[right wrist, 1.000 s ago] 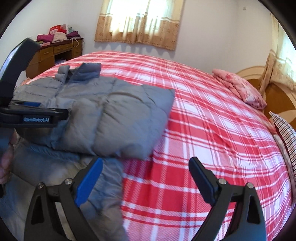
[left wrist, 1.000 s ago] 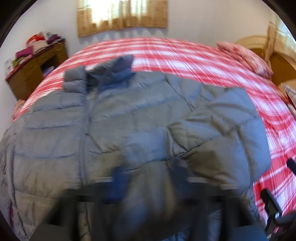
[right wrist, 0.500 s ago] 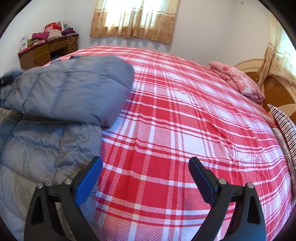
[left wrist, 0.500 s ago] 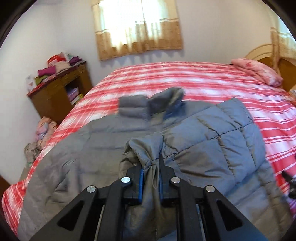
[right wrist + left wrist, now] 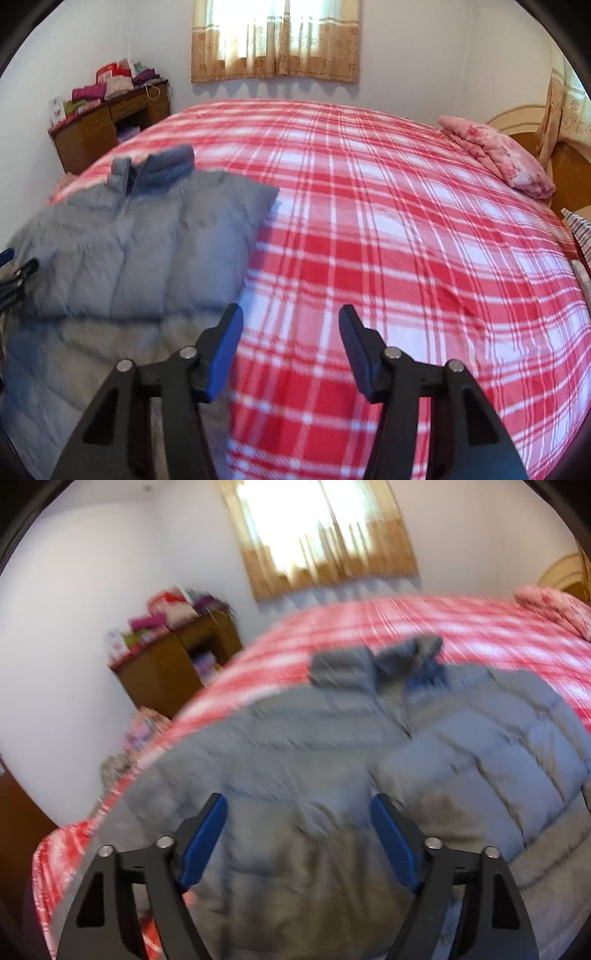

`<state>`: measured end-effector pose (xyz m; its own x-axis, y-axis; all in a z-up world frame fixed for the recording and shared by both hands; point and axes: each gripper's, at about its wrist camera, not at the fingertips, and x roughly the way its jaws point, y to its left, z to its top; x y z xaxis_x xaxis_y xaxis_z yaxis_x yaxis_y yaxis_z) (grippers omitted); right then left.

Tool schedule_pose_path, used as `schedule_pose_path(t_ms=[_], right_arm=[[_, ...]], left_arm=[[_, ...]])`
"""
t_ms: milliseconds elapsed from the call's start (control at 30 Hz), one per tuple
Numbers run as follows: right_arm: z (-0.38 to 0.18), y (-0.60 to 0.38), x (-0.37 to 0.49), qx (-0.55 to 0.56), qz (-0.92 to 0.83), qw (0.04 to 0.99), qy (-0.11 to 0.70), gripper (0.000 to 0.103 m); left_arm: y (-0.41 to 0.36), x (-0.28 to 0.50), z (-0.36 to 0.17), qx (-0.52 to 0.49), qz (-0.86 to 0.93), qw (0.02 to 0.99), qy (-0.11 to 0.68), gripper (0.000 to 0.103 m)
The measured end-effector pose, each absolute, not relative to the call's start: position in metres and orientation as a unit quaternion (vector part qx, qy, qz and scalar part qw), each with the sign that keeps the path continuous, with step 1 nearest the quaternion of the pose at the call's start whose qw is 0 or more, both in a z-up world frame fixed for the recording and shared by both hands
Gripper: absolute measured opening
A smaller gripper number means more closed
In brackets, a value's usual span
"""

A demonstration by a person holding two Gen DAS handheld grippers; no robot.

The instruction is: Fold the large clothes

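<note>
A grey puffer jacket lies on the red plaid bed, collar toward the far side, its right sleeve folded over the chest. My left gripper is open and empty just above the jacket's lower middle; this view is blurred. In the right wrist view the jacket lies at the left on the bed. My right gripper is open and empty over the bedspread beside the jacket's right edge. The tip of the left gripper shows at the left edge.
A wooden desk stacked with folded clothes stands against the far left wall. A pink folded quilt lies at the bed's right by the headboard. A striped pillow is at the right edge. A curtained window is behind.
My left gripper has let go of the sleeve cuff and opened, pulling back. The sleeve now rests folded on the jacket. My right gripper stayed open and shifted left, its jaws narrower.
</note>
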<state>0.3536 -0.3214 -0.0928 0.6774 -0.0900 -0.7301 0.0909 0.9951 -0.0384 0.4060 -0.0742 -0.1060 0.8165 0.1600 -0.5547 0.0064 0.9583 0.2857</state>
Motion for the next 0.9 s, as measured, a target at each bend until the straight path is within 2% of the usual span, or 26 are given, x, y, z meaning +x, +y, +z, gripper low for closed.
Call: schedule_pose_path(t_ms=[33,133,167,300,400,500,733,900], right_arm=[[-0.089,-0.318,0.363,-0.002,-0.048,0.917,0.395,0.054],[-0.089,-0.307,0.388,0.017,-0.035,0.919,0.392,0.053],[-0.092,-0.304,0.398,0.023,-0.032,0.919,0.393,0.05],[-0.118,-0.281,0.429,0.026,-0.02,0.915,0.402,0.049],[-0.14,-0.265,0.436,0.02,0.0,0.91,0.415,0.049],[-0.158,-0.253,0.435,0.007,0.01,0.905,0.425,0.049],[-0.175,-0.246,0.431,-0.01,0.011,0.906,0.423,0.051],[-0.177,-0.244,0.433,-0.016,0.007,0.905,0.425,0.051]], left_arm=[[-0.072,0.404,-0.1,0.139,0.054,0.946,0.288,0.09],[-0.061,0.405,-0.088,0.12,0.079,0.954,0.264,0.093],[-0.061,0.408,-0.086,0.114,0.08,0.954,0.266,0.093],[-0.078,0.436,-0.103,0.107,0.079,0.941,0.312,0.093],[-0.089,0.454,-0.138,0.135,0.108,0.926,0.336,0.093],[-0.078,0.463,-0.166,0.112,0.107,0.916,0.369,0.093],[-0.057,0.468,-0.178,0.053,0.085,0.91,0.401,0.097],[-0.058,0.468,-0.182,0.05,0.08,0.906,0.413,0.099]])
